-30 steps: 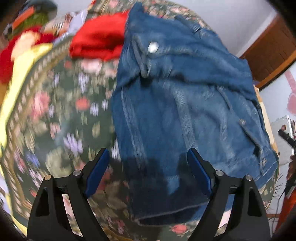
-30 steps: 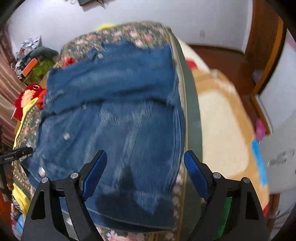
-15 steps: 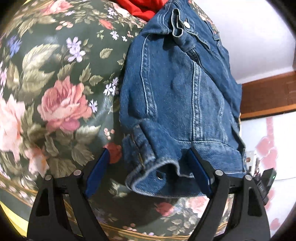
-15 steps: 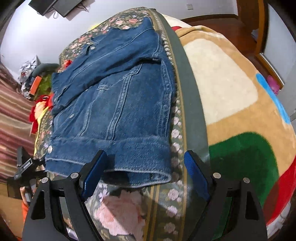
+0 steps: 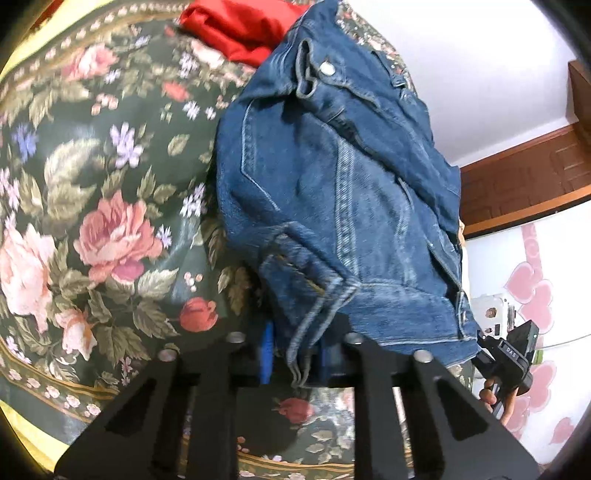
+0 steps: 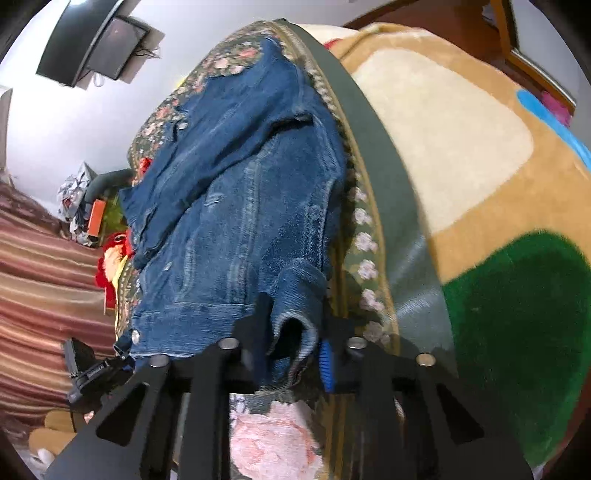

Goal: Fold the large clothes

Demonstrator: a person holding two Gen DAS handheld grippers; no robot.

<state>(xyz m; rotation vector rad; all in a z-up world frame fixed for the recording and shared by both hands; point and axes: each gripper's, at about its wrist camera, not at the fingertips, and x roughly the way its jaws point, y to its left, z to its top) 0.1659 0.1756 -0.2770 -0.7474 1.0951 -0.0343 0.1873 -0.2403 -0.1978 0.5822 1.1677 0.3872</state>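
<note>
Left wrist view showed left gripper [image 5: 295, 354] and right gripper [image 6: 291, 354] each pinching a near hem corner, denim jacket [image 5: 332, 177] stretching lengthwise away from the fingers.

We see a blue denim jacket [image 5: 332, 192] with lighter faded streaks and silver buttons, lying on a dark green bedspread [image 5: 103, 206] patterned with pink roses. Behind the jacket's collar sits a red garment [image 5: 236, 29]. Beside the bedspread, a tan blanket [image 6: 480, 155] carries cream and green patches.
</note>
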